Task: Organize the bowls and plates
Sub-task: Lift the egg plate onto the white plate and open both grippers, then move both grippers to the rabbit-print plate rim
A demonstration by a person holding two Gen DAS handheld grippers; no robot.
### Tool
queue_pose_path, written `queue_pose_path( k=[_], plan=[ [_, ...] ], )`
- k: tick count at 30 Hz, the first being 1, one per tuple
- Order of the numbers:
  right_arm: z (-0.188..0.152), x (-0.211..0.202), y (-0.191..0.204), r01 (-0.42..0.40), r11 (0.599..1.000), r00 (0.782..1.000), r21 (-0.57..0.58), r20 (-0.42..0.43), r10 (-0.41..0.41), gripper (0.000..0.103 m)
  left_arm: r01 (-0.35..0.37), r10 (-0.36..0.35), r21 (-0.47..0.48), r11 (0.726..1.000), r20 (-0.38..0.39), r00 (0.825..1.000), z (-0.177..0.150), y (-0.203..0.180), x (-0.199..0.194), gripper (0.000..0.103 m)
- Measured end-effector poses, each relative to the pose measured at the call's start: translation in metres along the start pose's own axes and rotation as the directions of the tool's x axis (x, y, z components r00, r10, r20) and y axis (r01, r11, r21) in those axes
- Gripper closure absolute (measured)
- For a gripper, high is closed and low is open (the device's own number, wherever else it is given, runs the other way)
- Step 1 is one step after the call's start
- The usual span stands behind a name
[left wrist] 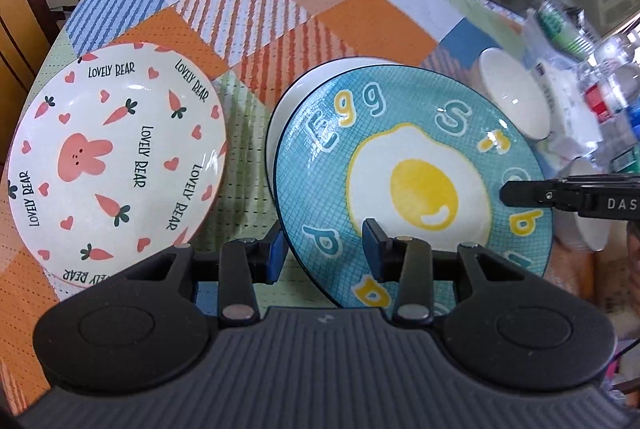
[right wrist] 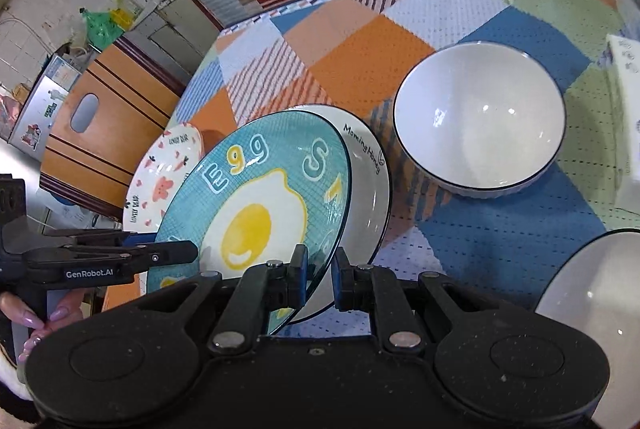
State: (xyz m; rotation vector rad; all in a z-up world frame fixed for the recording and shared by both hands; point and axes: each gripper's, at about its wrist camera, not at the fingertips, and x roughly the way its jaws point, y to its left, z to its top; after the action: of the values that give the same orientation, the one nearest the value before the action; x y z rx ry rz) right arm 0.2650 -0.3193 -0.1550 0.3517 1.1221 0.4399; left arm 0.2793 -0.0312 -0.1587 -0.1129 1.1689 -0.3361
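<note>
A teal "Egg" plate is tilted above a white "Morning Honey" plate, whose rim shows behind it in the left wrist view. My left gripper straddles the teal plate's near rim, jaws a little apart around it. My right gripper is shut on the plate's opposite rim; its finger shows in the left wrist view. A "Lovely Bear" carrot plate lies to the left. A white bowl stands to the right.
A second white bowl sits at the near right edge. A white box and clear containers crowd the right side. The patchwork tablecloth covers the table. A wooden cabinet stands beyond the left edge.
</note>
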Motion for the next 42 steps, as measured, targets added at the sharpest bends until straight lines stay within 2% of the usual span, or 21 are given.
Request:
queue_pose_path(
  k=[5,10,13,16,21,25,29,33,37,42],
  plan=[
    [0.001,0.011,-0.002,0.016,1.0,1.0,-0.01,-0.016,-0.017,0.086,-0.033,0.033,-0.005,0.999,-0.041,0.999,-0.001,0.0,0.013,0.065],
    [-0.001,0.013,0.003,0.054,0.997,0.998,-0.055,-0.016,-0.055,0.085,-0.022,0.022,-0.013,1.0,-0.069,0.997,-0.002,0.001,0.018,0.065],
    [-0.007,0.015,0.011,0.105,0.988,0.995,-0.114,0.006,-0.104,0.082,-0.043,0.044,0.016,0.999,-0.067,0.997,-0.002,-0.005,0.02,0.065],
    [-0.009,0.015,0.014,0.149,0.98,0.989,-0.13,0.036,-0.146,0.081,-0.041,0.041,-0.001,0.999,-0.081,0.996,0.001,-0.005,0.024,0.065],
    [-0.015,0.022,0.034,0.272,0.931,0.962,-0.241,0.084,-0.259,0.073,-0.069,0.066,-0.025,0.997,-0.079,0.995,0.004,-0.006,0.029,0.066],
    [-0.017,0.024,0.033,0.315,0.921,0.948,-0.229,0.124,-0.294,0.073,-0.096,0.095,-0.014,0.995,-0.085,0.992,0.005,-0.011,0.03,0.066],
    [-0.023,0.033,0.038,0.379,0.887,0.924,-0.263,0.163,-0.347,0.071,-0.104,0.104,-0.001,0.995,-0.084,0.991,0.004,-0.011,0.029,0.07],
    [-0.034,0.035,0.037,0.4,0.873,0.911,-0.281,0.227,-0.344,0.07,-0.079,0.078,-0.014,0.997,-0.069,0.995,0.0,-0.005,0.018,0.073],
    [-0.039,0.024,0.034,0.375,0.896,0.916,-0.237,0.242,-0.319,0.074,-0.087,0.088,0.019,0.996,-0.044,0.995,-0.003,-0.006,-0.002,0.073],
    [-0.045,-0.004,0.053,0.359,0.895,0.92,-0.264,0.261,-0.292,0.074,-0.074,0.076,0.065,0.995,-0.016,0.997,-0.01,-0.008,-0.036,0.073]
  ],
)
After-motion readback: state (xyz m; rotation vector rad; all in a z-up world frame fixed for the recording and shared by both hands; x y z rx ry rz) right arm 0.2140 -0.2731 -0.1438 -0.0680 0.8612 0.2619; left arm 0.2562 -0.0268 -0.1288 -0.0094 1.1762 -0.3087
